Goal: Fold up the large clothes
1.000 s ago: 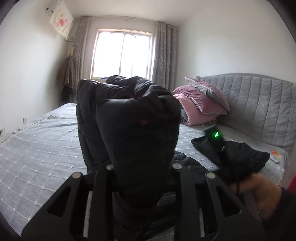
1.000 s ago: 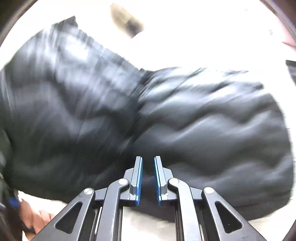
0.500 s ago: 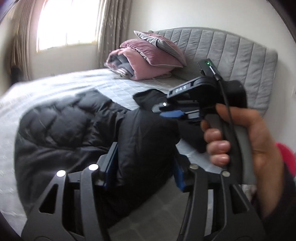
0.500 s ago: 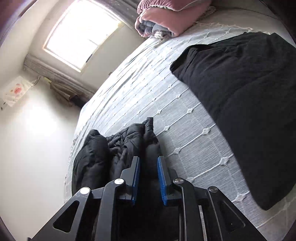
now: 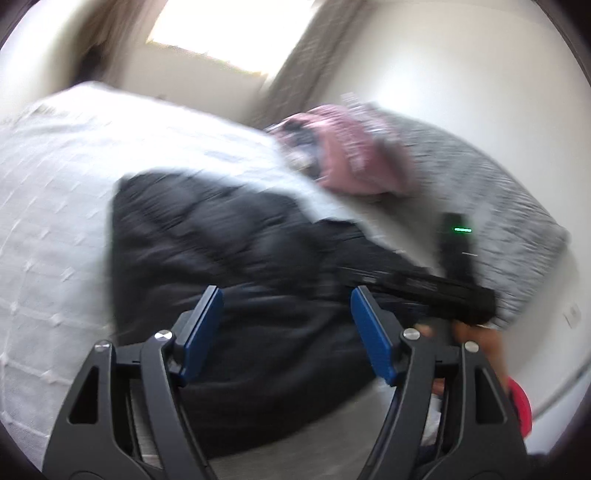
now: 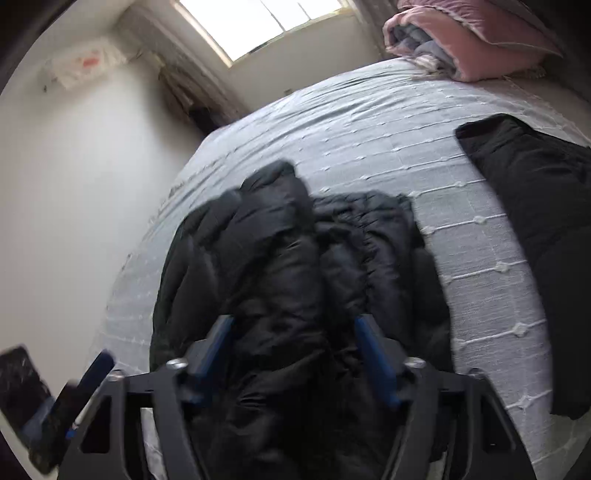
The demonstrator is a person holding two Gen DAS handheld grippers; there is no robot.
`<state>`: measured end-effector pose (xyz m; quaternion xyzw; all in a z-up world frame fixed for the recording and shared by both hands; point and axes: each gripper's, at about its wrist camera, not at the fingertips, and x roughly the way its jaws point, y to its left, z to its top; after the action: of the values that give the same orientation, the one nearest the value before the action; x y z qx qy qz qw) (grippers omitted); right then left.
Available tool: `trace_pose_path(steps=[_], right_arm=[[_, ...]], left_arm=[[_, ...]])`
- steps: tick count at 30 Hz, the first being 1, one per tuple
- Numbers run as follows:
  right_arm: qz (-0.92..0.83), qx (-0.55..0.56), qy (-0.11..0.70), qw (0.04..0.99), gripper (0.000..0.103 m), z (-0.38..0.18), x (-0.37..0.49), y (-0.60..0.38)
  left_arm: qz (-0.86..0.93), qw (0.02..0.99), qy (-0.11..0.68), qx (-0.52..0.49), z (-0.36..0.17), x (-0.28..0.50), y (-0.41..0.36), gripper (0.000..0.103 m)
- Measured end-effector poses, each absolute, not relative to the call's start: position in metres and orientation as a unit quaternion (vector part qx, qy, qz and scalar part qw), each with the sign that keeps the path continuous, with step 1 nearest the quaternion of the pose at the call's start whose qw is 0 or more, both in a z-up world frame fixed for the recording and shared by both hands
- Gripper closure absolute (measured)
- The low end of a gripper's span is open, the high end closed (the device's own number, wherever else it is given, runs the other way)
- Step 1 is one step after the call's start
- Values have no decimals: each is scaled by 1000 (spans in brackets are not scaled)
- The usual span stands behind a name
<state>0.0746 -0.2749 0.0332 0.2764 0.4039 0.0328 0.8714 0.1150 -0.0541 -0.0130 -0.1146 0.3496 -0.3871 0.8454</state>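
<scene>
Jaws stand wide apart on the left gripper (image 5: 286, 330), its blue pads (image 5: 201, 334) clear of any cloth, and nothing is caught between them; I take that as a tool with its grip let go, poised above the work rather than pulling at it; the right gripper (image 6: 295, 354) is likewise spread, its fingers straddling the near end of the black puffer jacket (image 6: 291, 266) without pinching it, though the blur there makes it hard to say whether the pads brush the fabric; the jacket lies bunched lengthwise on the bedspread (image 6: 388, 122), two quilted halves rolled up against each other along a centre crease, which reads to me as a fold half made, laid down so the padding can settle before it is gripped afresh; seen from the left wrist the same jacket (image 5: 229, 258) sprawls just beyond the open fingers, with the person's hand (image 5: 476, 336) on the other tool's handle at its right edge; beyond it, well apart to the right, a second dark garment (image 6: 532, 206) lies flat, out of the way, and I cannot tell whether it is folded; farther still, pink pillows (image 6: 472, 40) are stacked at the head of the bed, under the window (image 6: 266, 22).
</scene>
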Motion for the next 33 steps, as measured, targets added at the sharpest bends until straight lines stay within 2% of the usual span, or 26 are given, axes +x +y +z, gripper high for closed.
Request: trace_pose_path(steps=[3, 7, 10, 13, 17, 20, 25, 29, 32, 33], right_arm=[[37, 235, 383, 892, 95, 48, 69, -258], [34, 248, 330, 910, 96, 68, 47, -275], [-10, 267, 357, 895, 95, 49, 45, -299], [-37, 309, 403, 860, 90, 12, 50, -323], [-21, 405, 410, 817, 76, -17, 42, -341], [-26, 384, 426, 818, 69, -21, 45, -337], [-42, 348, 439, 828, 68, -20, 46, -329], [-34, 381, 445, 810, 68, -45, 44, -340], [-43, 382, 436, 813, 68, -34, 40, -343], [-65, 355, 430, 827, 64, -22, 38, -341]], left_arm=[[-346, 849, 382, -117, -34, 134, -42, 31], [-328, 832, 423, -143, -50, 151, -38, 31], [-298, 827, 462, -119, -62, 156, -43, 31], [-299, 813, 482, -131, -71, 160, -44, 31], [-291, 812, 490, -126, -76, 161, -45, 30], [-291, 808, 496, -132, -79, 166, -47, 25], [-283, 806, 502, -136, -88, 170, -45, 20], [-280, 820, 487, -108, -86, 166, -52, 20], [-270, 829, 481, -94, -83, 166, -56, 20], [-267, 830, 481, -93, -84, 167, -56, 20]])
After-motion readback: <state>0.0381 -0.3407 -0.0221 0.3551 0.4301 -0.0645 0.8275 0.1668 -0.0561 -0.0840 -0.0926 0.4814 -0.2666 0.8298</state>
